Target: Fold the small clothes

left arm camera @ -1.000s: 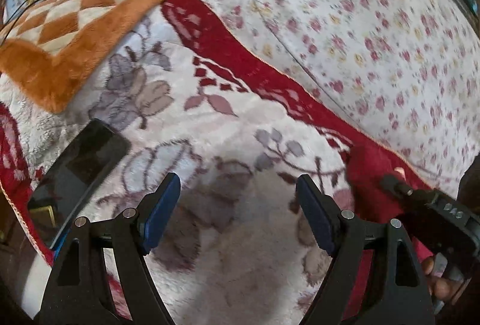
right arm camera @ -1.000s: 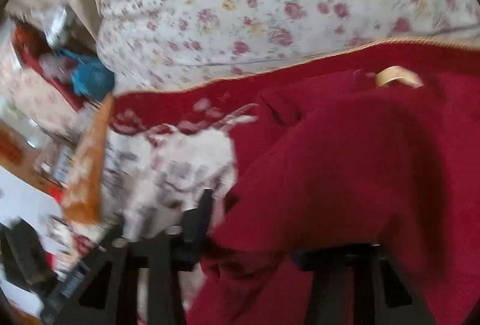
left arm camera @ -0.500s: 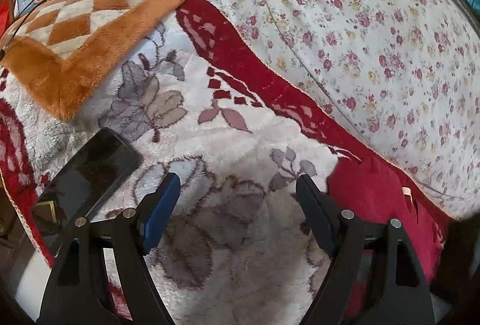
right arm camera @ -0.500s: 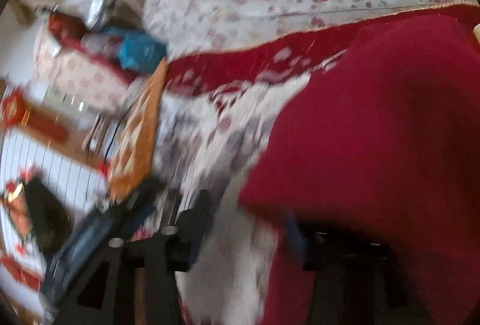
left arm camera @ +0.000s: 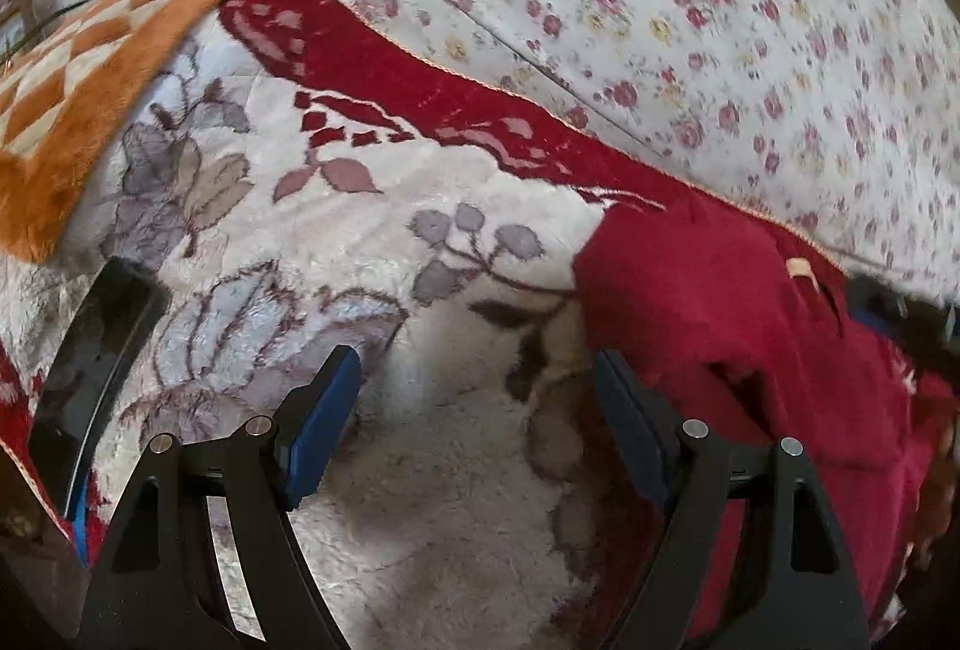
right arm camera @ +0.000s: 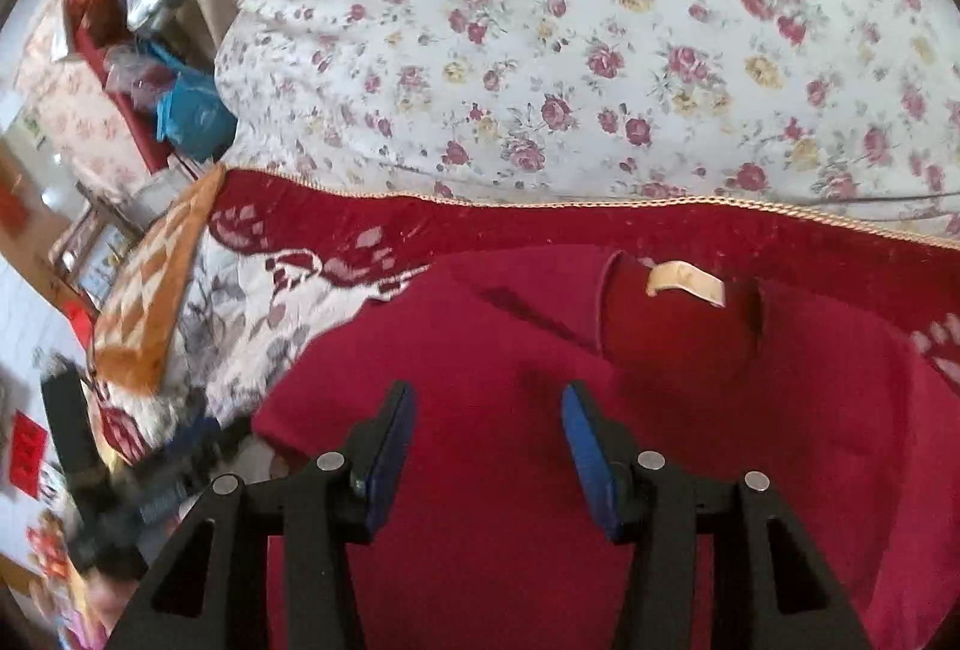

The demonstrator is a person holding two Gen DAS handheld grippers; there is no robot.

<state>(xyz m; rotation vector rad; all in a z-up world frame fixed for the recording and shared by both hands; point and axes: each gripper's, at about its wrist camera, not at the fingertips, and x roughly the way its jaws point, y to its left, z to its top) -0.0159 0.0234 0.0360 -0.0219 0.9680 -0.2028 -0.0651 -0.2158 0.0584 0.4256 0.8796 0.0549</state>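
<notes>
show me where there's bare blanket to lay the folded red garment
Free: the pale blanket patch between the phone and the red garment, where the left gripper hovers. Crowded: far left, around the orange mat.

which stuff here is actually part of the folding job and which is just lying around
Part of the job:
- red garment, lying on the plush blanket, with its neck label showing
- right gripper, open over the garment
- left gripper, open over the blanket beside it

Just lying about:
- black phone
- orange checked cushion
- floral quilt
- blue bag
</notes>
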